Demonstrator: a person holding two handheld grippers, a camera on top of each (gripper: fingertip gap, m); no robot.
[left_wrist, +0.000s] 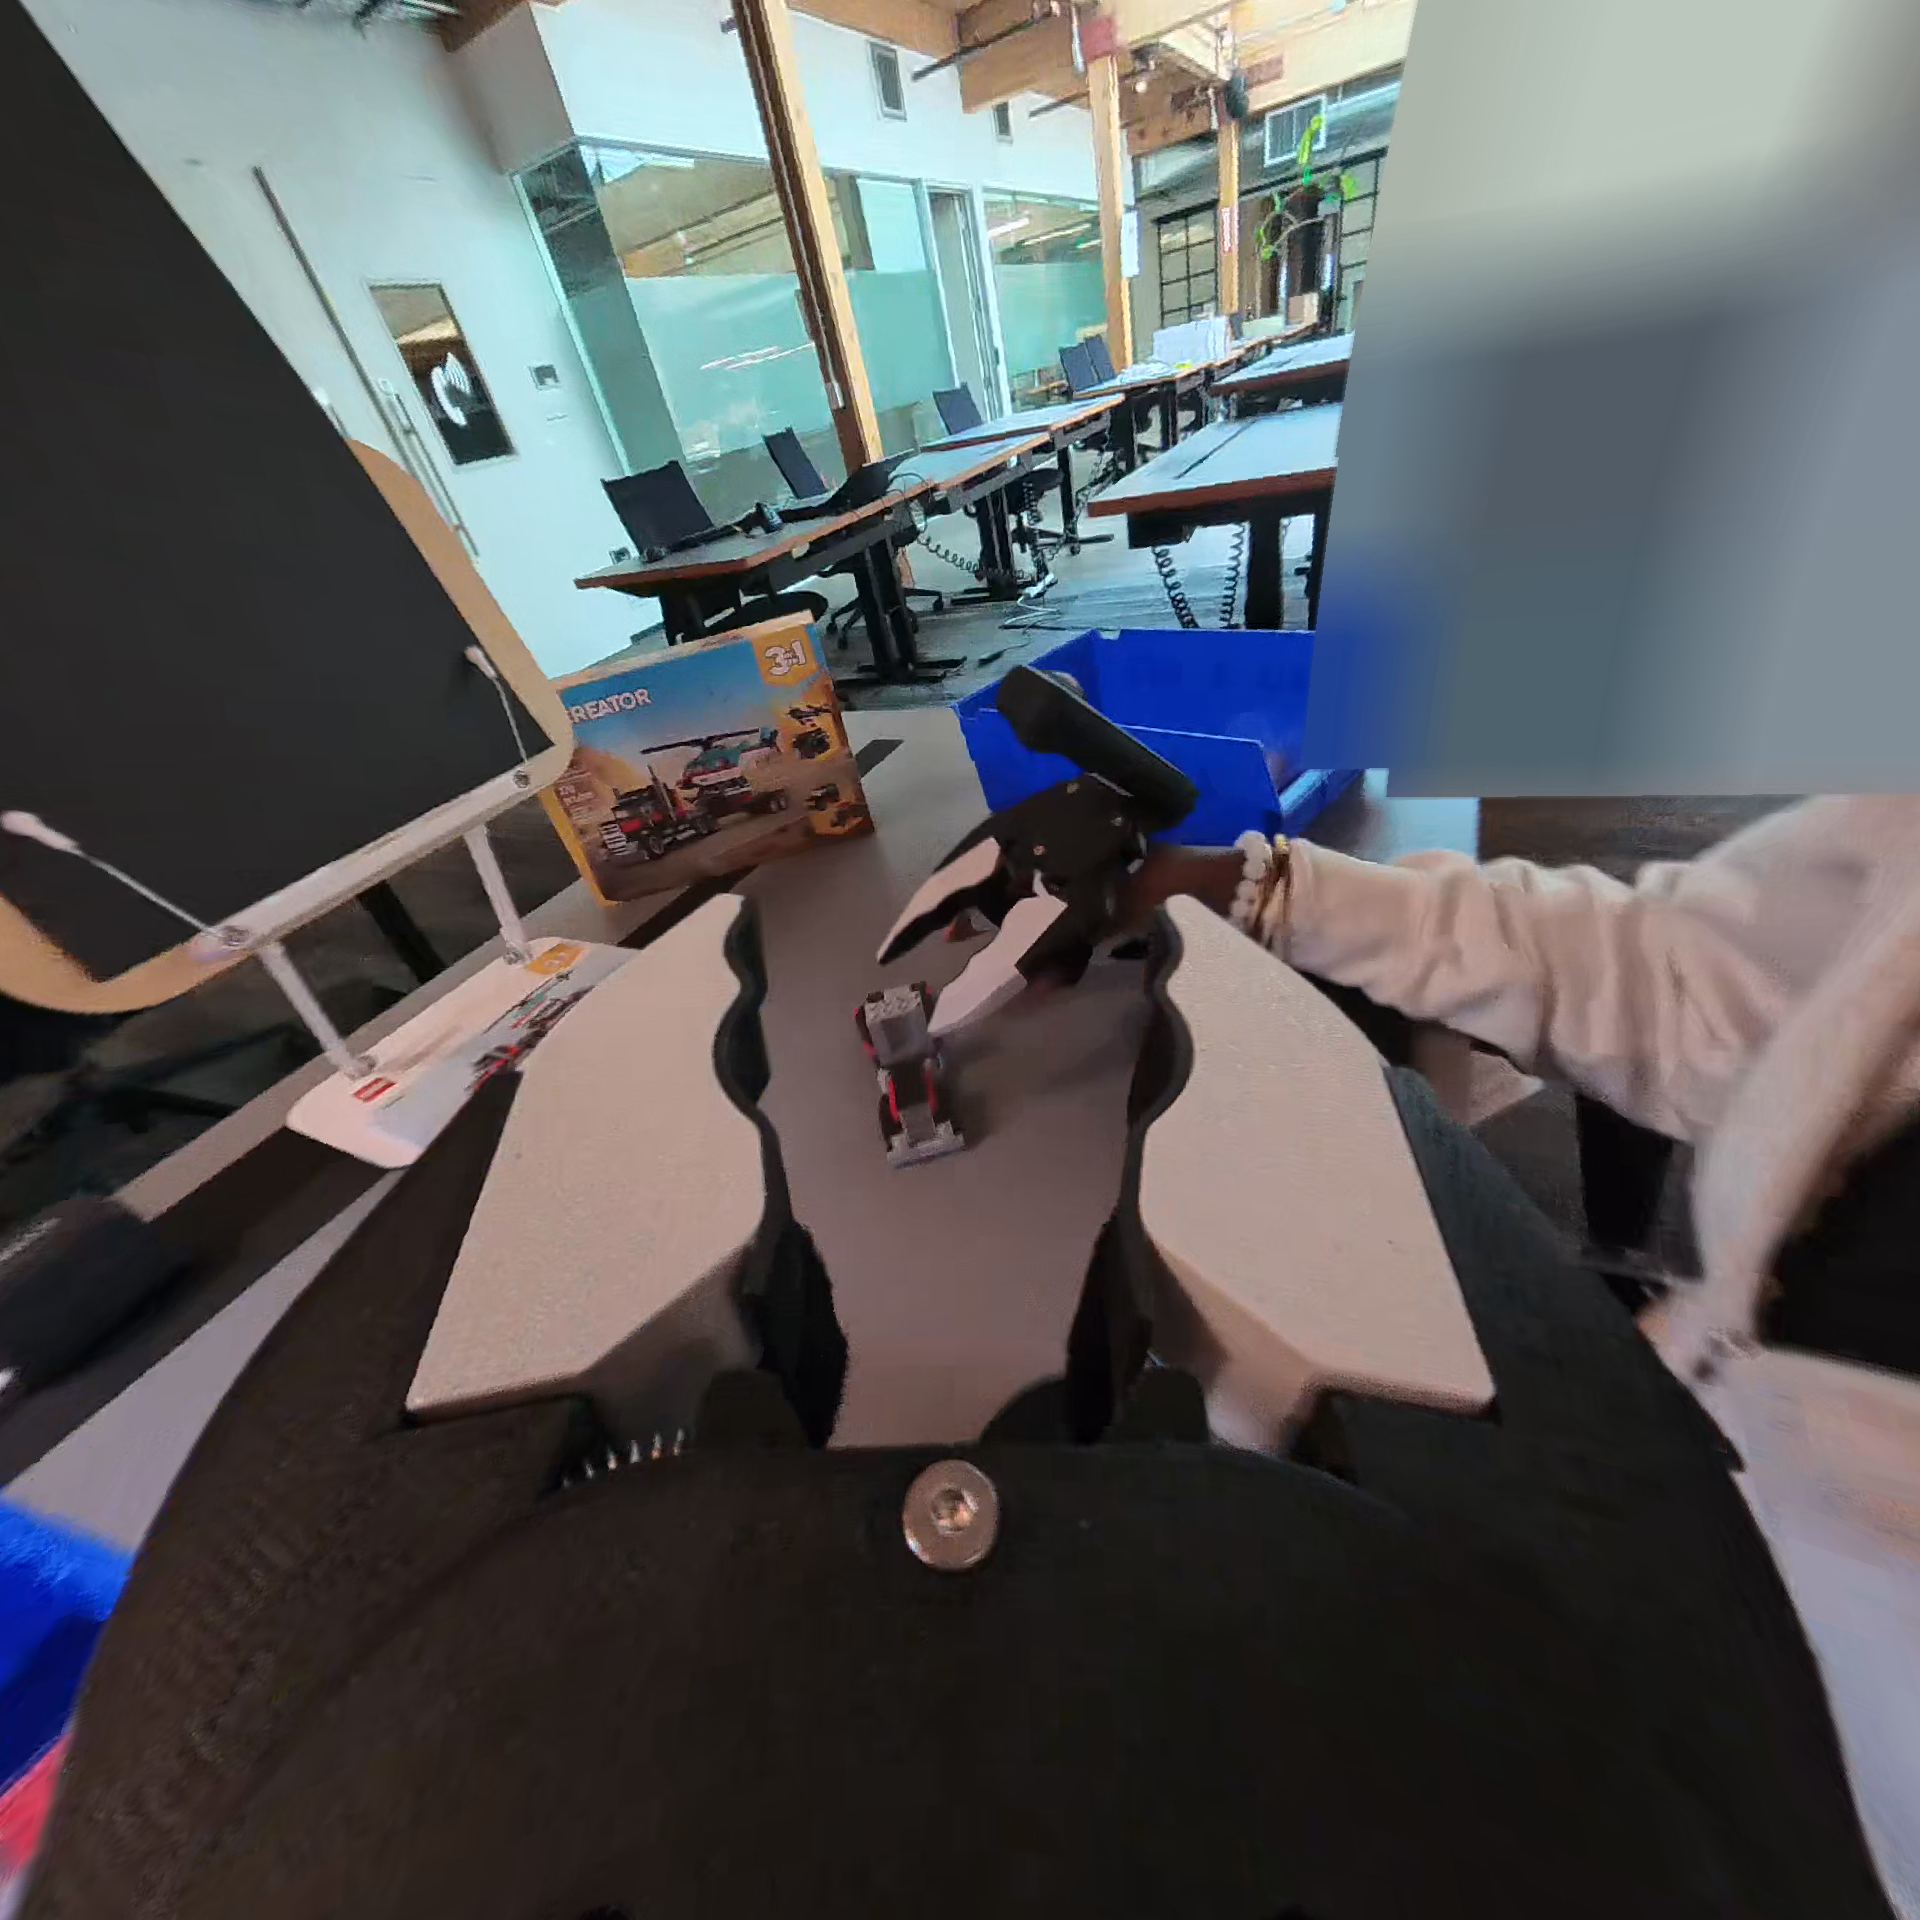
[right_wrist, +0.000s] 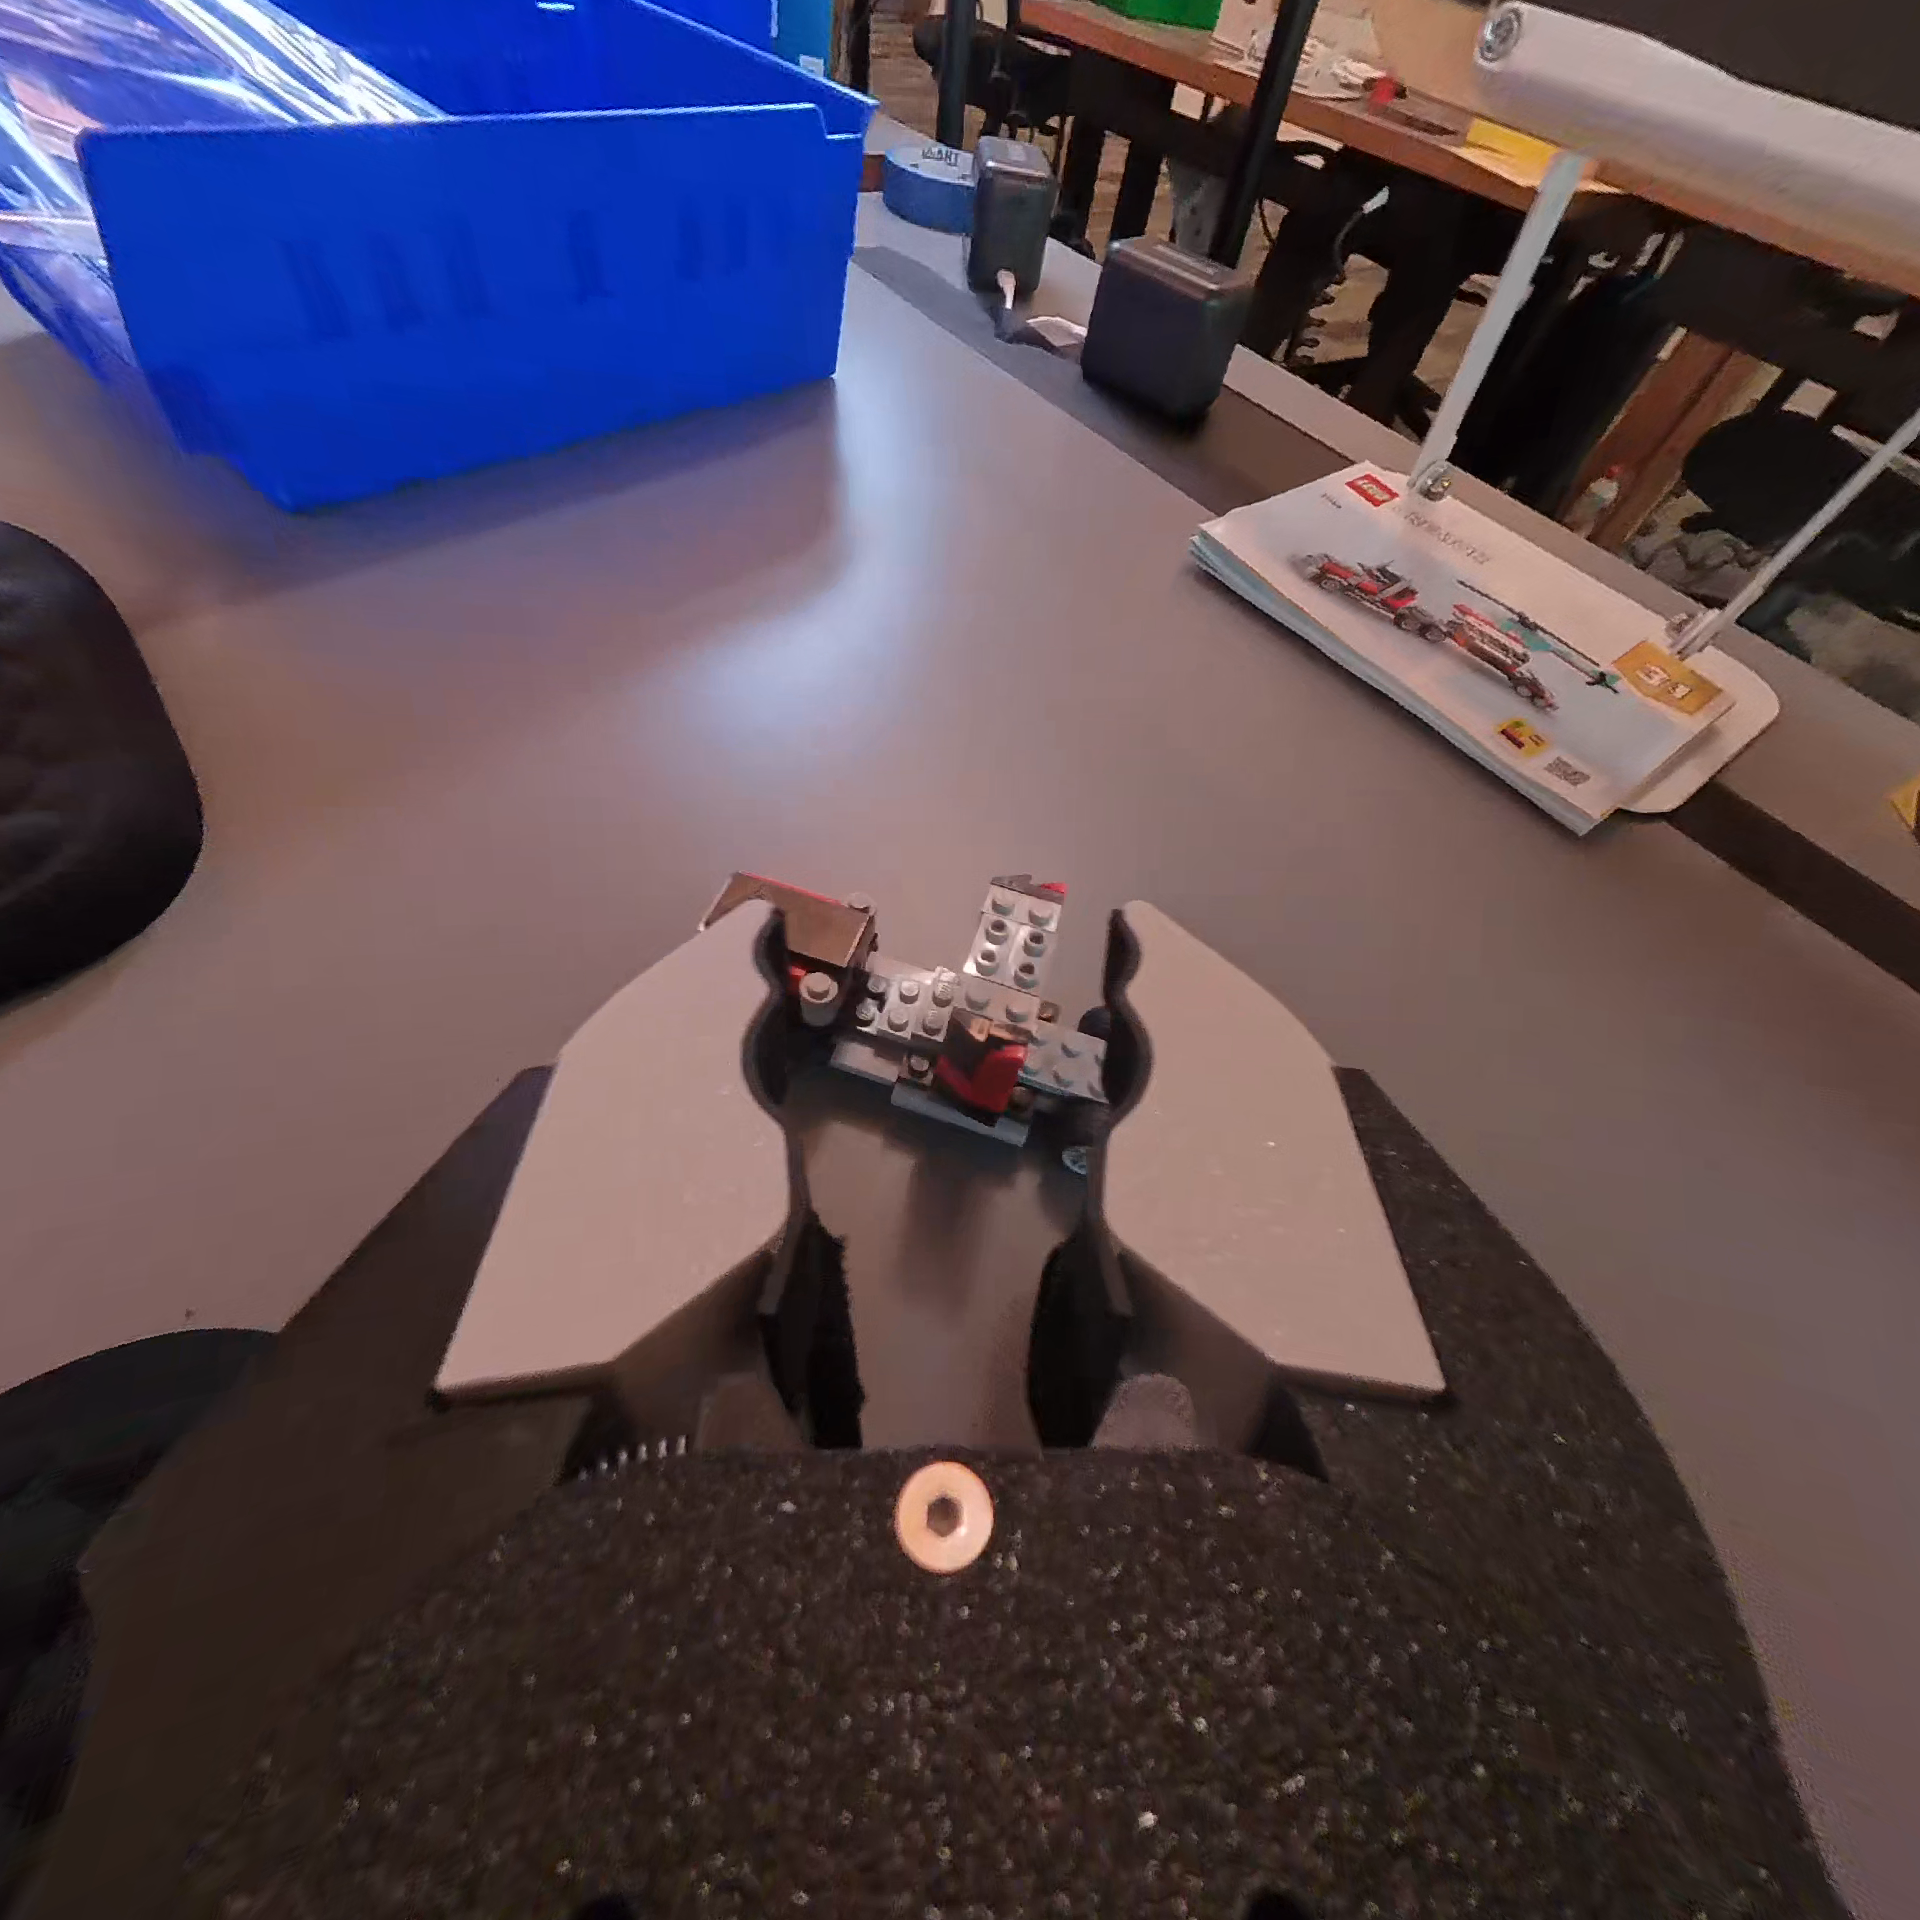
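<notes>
The right gripper (right_wrist: 940, 997) is low over the grey surface (right_wrist: 727, 675), its fingers closed on both ends of a small brick model (right_wrist: 935, 1029). The left gripper (left_wrist: 951, 997) is above and back, fingers apart and empty. Behind are a blue bin (right_wrist: 468, 291) and a booklet (right_wrist: 1475, 634).

Blue bin (right_wrist: 468, 291), toy box (left_wrist: 707, 769), booklet (right_wrist: 1475, 634)
</notes>
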